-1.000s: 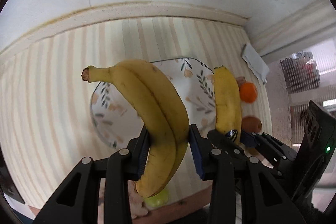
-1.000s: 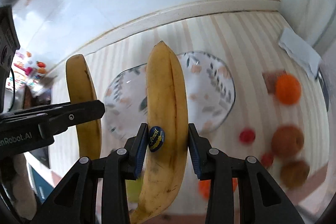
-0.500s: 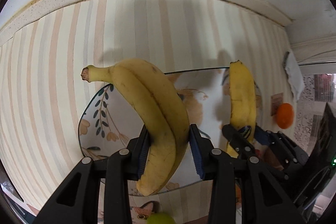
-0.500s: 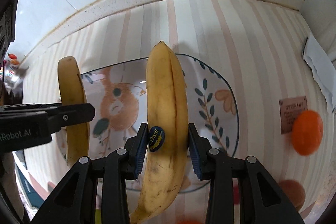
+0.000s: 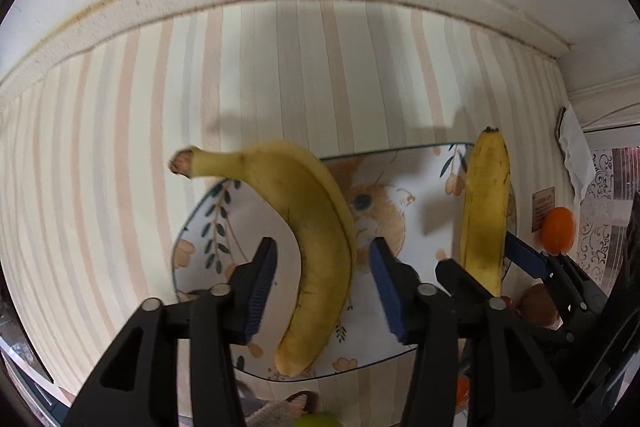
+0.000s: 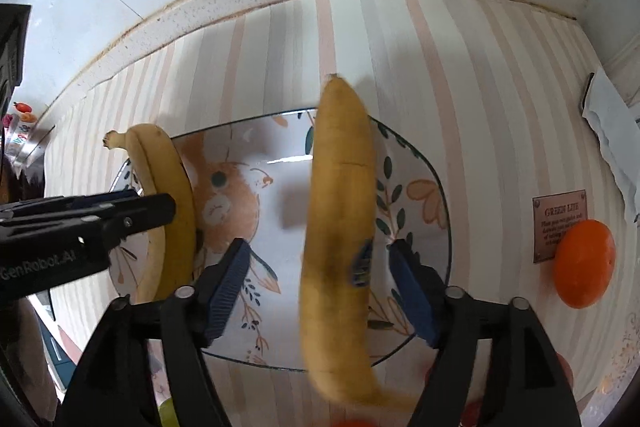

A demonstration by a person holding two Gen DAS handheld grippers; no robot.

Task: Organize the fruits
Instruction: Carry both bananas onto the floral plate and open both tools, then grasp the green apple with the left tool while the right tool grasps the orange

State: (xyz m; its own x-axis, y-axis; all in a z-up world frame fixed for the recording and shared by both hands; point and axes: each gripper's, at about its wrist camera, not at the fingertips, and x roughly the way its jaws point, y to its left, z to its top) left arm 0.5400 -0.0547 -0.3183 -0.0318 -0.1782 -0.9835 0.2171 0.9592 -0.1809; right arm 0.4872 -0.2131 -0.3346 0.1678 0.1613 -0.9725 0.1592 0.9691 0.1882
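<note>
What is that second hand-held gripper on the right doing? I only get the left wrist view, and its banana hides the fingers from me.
Observer: In the right wrist view, the right hand-held gripper is open. Neither blue pad touches the banana, which looks blurred above the plate.
Operator: Is that banana any different from mine?
Observer: It has a dark blue sticker on its side, which faces away from your camera.
Operator: Can you read the brown tag on the far right?
Observer: Its heading is GREEN LIFE. The orange covers its lower corner.
</note>
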